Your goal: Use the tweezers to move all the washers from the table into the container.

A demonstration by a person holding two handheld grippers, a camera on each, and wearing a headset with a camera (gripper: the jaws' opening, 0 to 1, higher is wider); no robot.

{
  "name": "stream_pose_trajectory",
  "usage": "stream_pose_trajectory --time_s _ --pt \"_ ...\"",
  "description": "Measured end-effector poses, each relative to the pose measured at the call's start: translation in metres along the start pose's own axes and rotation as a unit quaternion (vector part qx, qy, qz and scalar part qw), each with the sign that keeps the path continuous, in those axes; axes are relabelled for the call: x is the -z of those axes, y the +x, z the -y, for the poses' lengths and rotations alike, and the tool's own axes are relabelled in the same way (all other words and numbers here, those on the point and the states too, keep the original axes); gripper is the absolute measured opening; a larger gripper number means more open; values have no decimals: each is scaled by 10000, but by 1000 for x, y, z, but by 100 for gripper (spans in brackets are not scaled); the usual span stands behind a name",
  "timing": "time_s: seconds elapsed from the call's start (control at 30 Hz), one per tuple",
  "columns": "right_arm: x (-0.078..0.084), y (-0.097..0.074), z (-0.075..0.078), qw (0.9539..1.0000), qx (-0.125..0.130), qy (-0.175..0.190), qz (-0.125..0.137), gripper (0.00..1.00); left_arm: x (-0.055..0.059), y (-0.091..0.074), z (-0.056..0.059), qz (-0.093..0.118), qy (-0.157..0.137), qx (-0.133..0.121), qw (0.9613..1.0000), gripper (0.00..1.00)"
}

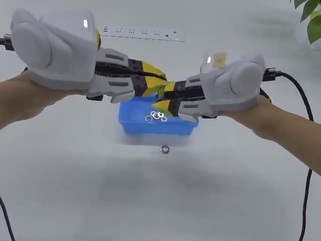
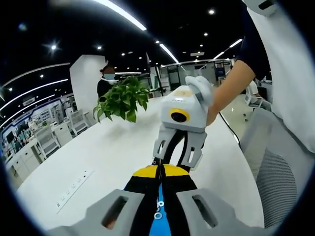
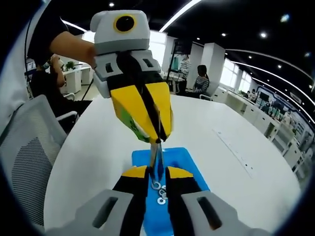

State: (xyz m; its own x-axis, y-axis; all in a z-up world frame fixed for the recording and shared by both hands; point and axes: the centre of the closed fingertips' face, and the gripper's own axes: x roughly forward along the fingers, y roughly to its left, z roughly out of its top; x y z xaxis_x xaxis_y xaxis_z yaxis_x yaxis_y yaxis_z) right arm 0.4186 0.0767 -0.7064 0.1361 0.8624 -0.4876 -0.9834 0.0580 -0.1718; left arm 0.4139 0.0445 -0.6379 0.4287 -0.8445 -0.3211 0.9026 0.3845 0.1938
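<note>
Left tongs (image 3: pixel 157 139) clenched on tweezers (image 3: pixel 156 158) above container (image 3: pixel 189 169), centre frame; right tongs (image 3: pixel 157 173) flank them, grip cannot tell. Washer (image 1: pixel 164 149) on surface (image 1: pixel 75 191) below container: approach upright, pinch rim.

The bench (image 1: pixel 75 191) top is white, smooth and matt, with a faint sheen. The container (image 1: pixel 131 123) is blue plastic, smooth and slightly glossy at the rim. The washers (image 1: pixel 158 116) inside it are bright bare metal, as is the single washer (image 1: pixel 165 149) on the bench. The tweezers (image 3: pixel 157 156) are thin silvery metal. The left hand-held gripper (image 1: pixel 161 85) and right hand-held gripper (image 1: pixel 156 103) have pale grey matt plastic shells; their jaws are black and yellow plastic. The cable (image 1: pixel 301 100) has a black rubbery sheath. The power strip (image 1: pixel 140 32) is white plastic.
</note>
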Motion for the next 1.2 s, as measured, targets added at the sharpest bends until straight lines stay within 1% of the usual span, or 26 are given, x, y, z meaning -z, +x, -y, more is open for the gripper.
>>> stream_pose_trajectory --time_s 0.03,0.07,0.13,0.2,0.3,0.33,0.4,0.47,0.6,0.67,0.7,0.73,0.77,0.83,0.93,1.03,1.1,1.17,1.2 --pt "-1 -1 0 9999 8 101 52 19 0 0 -1 -6 -3 -18 10000 5" --pt "-6 -2 -1 9988 -13 399 269 21 -1 0 1 -12 -1 -34 10000 5" --pt "-11 -6 0 9963 23 711 484 24 -4 -1 2 30 -43 -107 9999 5" --pt "-9 -8 0 9960 57 761 471 27 -6 -3 2 70 -82 -156 9998 5" --pt "-4 -10 -2 9957 62 834 406 32 -6 -5 1 57 -79 -199 9998 5" --pt "-2 -11 -4 9949 59 928 402 33 -6 -7 2 58 -80 -217 9997 5" --pt "1 -14 -6 9895 64 1360 484 36 -9 -8 5 62 -72 -240 9997 5" --pt "4 -17 -4 9887 135 1406 503 40 -10 -10 6 74 -82 -253 9996 5" --pt "9 -25 -7 9880 184 1458 470 45 -11 -15 9 67 -85 -272 9996 5" --pt "8 -30 -8 9847 173 1638 565 48 -13 -17 10 92 -77 -299 9995 5" --pt "8 -32 -8 9821 170 1764 635 50 -14 -18 11 124 -60 -320 9994 5" --pt "9 -34 -8 9806 181 1839 661 53 -16 -18 11 162 -56 -332 9993 5" --pt "10 -36 -8 9795 201 1884 684 55 -17 -18 12 217 -72 -345 9991 5" --pt "12 -39 -9 9784 221 1934 691 58 -17 -17 14 223 -77 -346 9991 5" --pt "15 -44 -13 9785 223 1940 666 62 -17 -15 21 244 -63 -269 9993 5" --pt "17 -50 -19 9788 115 1930 679 65 -17 -14 27 261 -45 -185 9995 5" --pt "21 -54 -23 9803 35 1874 620 67 -15 -15 30 290 -91 -143 9994 5" --pt "26 -58 -28 9829 -23 1760 539 70 -14 -16 33 324 -119 -101 9994 5" --pt "28 -60 -31 9835 -58 1735 511 72 -15 -17 38 391 -168 -30 9991 5"
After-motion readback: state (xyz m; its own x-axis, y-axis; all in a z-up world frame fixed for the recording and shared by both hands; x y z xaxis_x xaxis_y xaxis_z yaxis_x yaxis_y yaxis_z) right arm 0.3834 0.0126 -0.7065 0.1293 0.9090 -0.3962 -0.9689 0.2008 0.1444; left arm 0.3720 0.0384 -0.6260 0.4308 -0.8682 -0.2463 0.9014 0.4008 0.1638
